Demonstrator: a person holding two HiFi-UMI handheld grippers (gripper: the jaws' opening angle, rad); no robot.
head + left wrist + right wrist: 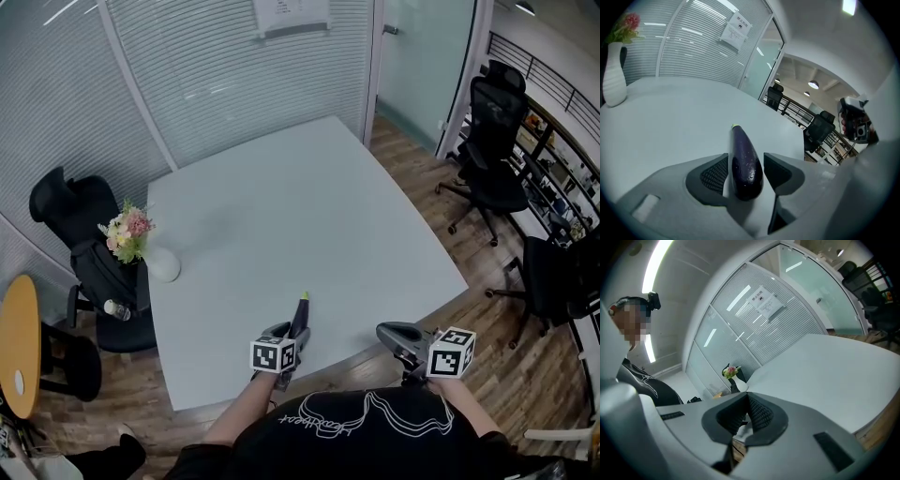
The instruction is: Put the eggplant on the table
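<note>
A dark purple eggplant [301, 314] [744, 159] with a green tip points away from me, low over the near edge of the pale grey table [281, 206] [670, 117]. My left gripper [292, 331] [746, 165] is shut on its thick end, one pad at each side. I cannot tell whether the tip touches the tabletop. My right gripper [394, 336] [747, 409] hovers at the table's near right edge, shut, with nothing between its pads.
A white vase of flowers [159, 263] [614, 75] stands at the table's left edge. Black office chairs stand to the left [80, 230] and to the right [492, 155]. A round wooden table [19, 347] is at far left. Glass walls lie behind.
</note>
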